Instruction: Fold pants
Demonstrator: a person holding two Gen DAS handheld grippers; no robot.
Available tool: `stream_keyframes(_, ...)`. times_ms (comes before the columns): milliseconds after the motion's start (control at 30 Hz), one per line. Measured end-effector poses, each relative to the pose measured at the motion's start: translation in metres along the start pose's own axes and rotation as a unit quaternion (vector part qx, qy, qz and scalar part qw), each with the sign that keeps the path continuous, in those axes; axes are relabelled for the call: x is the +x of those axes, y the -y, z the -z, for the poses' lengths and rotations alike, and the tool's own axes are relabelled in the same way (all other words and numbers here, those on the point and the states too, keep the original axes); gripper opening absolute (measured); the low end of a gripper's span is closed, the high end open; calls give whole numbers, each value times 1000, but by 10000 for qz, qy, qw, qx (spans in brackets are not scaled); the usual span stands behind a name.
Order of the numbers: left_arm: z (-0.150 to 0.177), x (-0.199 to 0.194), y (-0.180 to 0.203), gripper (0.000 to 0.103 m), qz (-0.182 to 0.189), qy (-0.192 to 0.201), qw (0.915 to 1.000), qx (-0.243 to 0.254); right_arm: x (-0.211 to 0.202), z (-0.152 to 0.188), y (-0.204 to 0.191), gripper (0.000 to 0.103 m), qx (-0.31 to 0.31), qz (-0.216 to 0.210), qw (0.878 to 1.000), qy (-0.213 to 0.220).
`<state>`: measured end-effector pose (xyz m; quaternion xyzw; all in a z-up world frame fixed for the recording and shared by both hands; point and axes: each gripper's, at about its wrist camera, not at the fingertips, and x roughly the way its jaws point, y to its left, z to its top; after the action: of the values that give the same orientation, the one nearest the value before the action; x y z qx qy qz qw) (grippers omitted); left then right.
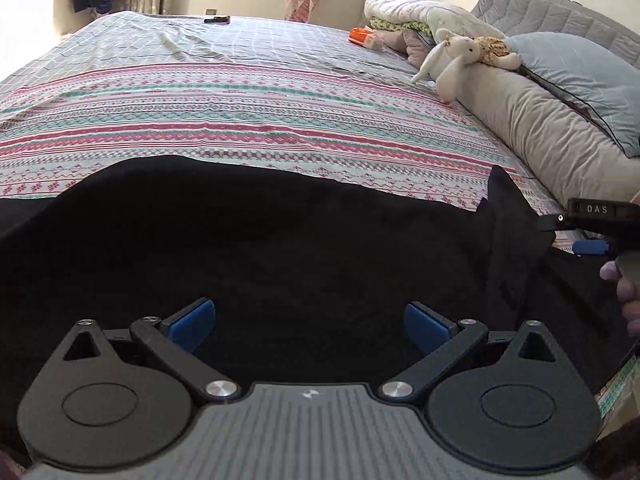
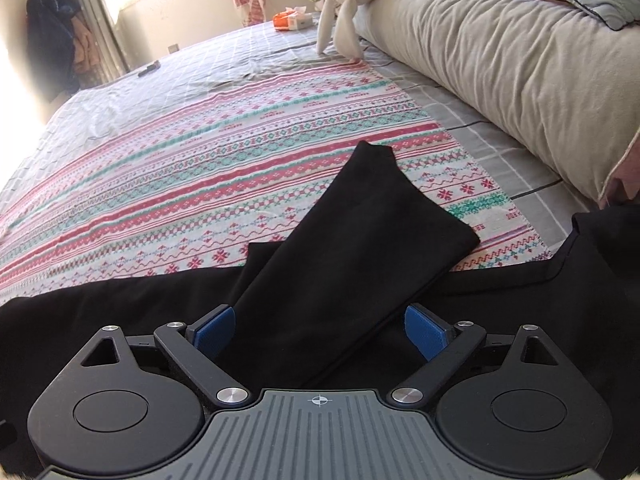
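Note:
Black pants [image 1: 280,240] lie flat along the near edge of a bed, on a pink and teal patterned sheet [image 1: 240,120]. My left gripper [image 1: 310,326] hovers over them, open wide, with only flat cloth below its blue pads. In the right wrist view one pant leg [image 2: 352,240] is folded back and lies slantwise over the rest of the pants. My right gripper [image 2: 320,330] is open above the near end of that leg, pads apart from it. The right gripper [image 1: 576,236] also shows at the right edge of the left wrist view, with a person's hand [image 1: 626,292] on it.
A long beige bolster [image 2: 500,60] and a blue pillow [image 1: 580,76] line the right side. A white plush rabbit [image 1: 452,60], folded blankets [image 1: 412,12], an orange packet [image 1: 364,36] and a dark remote [image 1: 216,20] lie farther back on the grey checked cover [image 1: 280,44].

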<state>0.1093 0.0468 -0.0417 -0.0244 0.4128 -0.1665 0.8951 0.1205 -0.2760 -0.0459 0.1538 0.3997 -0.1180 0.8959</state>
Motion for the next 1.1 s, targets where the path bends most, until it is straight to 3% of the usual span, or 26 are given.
stream_keyframes(233, 9, 14, 56, 103, 716, -69, 9946, 750, 11, -8, 55, 90, 977, -209, 9949, 139)
stream_keyframes(300, 11, 16, 67, 103, 880, -56, 9921, 897, 16, -8, 62, 82, 1171, -299, 9926, 90)
stream_keyframes(367, 11, 20, 80, 103, 1043, -38, 9889, 1054, 24, -7, 68, 62, 1331, -344, 9905, 6)
stream_keyframes(467, 12, 25, 90, 99, 1265, -103, 9841, 1240, 35, -6, 77, 48, 1584, -349, 9867, -69)
stream_keyframes(700, 23, 42, 112, 79, 1304, -400, 9763, 1678, 46, -4, 95, 39, 2147, -467, 9755, 99)
stream_keyframes(833, 26, 48, 116, 65, 1112, -432, 9755, 1851, 52, -7, 97, 21, 2295, -555, 9714, 238)
stream_keyframes(867, 26, 48, 116, 58, 1068, -416, 9755, 1880, 55, -9, 97, 9, 2274, -540, 9719, 284)
stream_keyframes(933, 28, 48, 116, 42, 1012, -356, 9753, 1929, 52, -12, 93, 2, 2173, -460, 9740, 456)
stream_keyframes(1000, 27, 47, 115, 29, 1041, -311, 9749, 1944, 39, -16, 89, 2, 2088, -382, 9747, 696)
stream_keyframes(1100, 25, 40, 113, 18, 1161, -227, 9735, 1958, 4, -20, 80, 2, 1856, -246, 9765, 1070)
